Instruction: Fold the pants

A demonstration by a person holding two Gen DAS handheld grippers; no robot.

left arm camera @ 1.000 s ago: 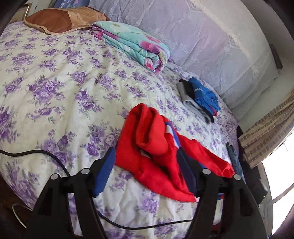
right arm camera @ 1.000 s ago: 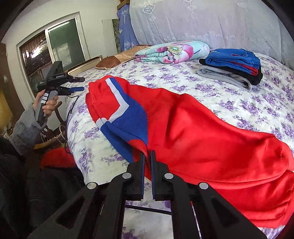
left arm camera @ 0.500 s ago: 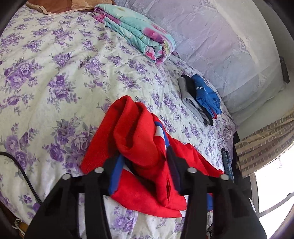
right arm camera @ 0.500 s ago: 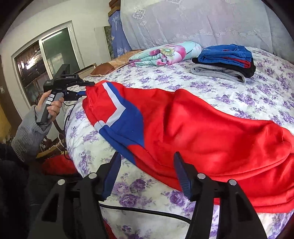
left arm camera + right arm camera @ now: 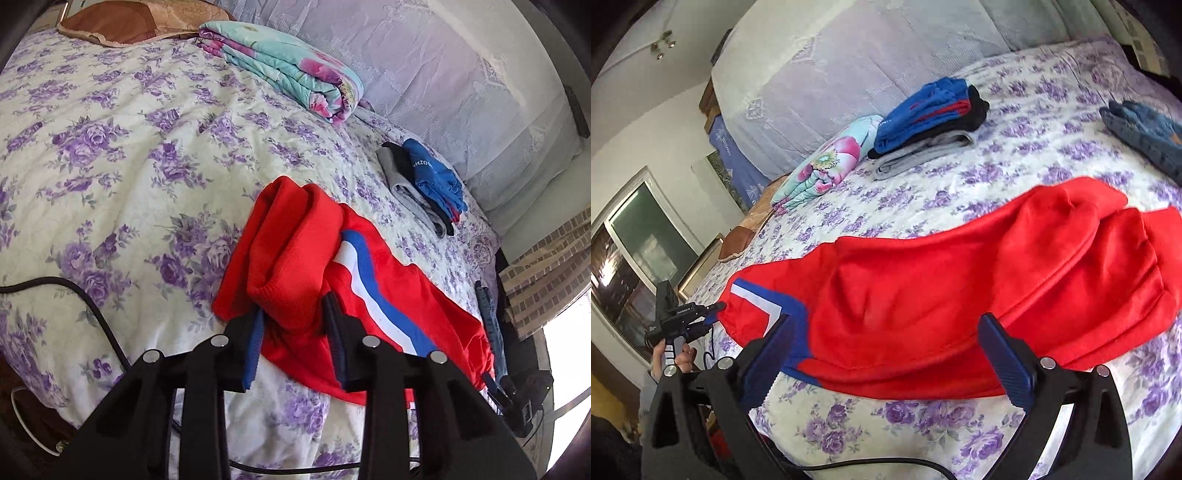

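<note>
- Pants first: the red fleece pants with a white-and-blue side stripe (image 5: 295, 258) lie stretched along the near edge of the bed with the purple-flowered quilt (image 5: 110, 155), one end bunched into a thick roll, the other spread flat.
- Left gripper (image 5: 293, 314), seen from its own wrist camera, has its blue-padded fingers (image 5: 253, 343) on either side of that bunched end; its jaws look pressed on the fabric, so I judge it is gripping the pants.
- Right gripper (image 5: 886, 343) hangs over the long flat part of the pants with its jaws opening wide; cloth shows beneath the gap, but neither pad touches it, so this hand holds nothing.
- From the right wrist view, the left gripper appears small at the far striped end, held in a person's hand (image 5: 674, 360), its tips meeting the cloth.
- Step in hand, as I judge it: one end is secured while the other hand is free to take a new hold, so the fold itself is not yet made.
- Next move likely calls for the right gripper to close on an edge of the flat part, taking all layers, so both ends can be carried over together.
- Elsewhere on the quilt: a stack of folded blue, black and grey clothes (image 5: 923, 122), a rolled turquoise floral blanket (image 5: 288, 70), and a piece of blue denim (image 5: 1141, 129) well apart from the pants.
</note>
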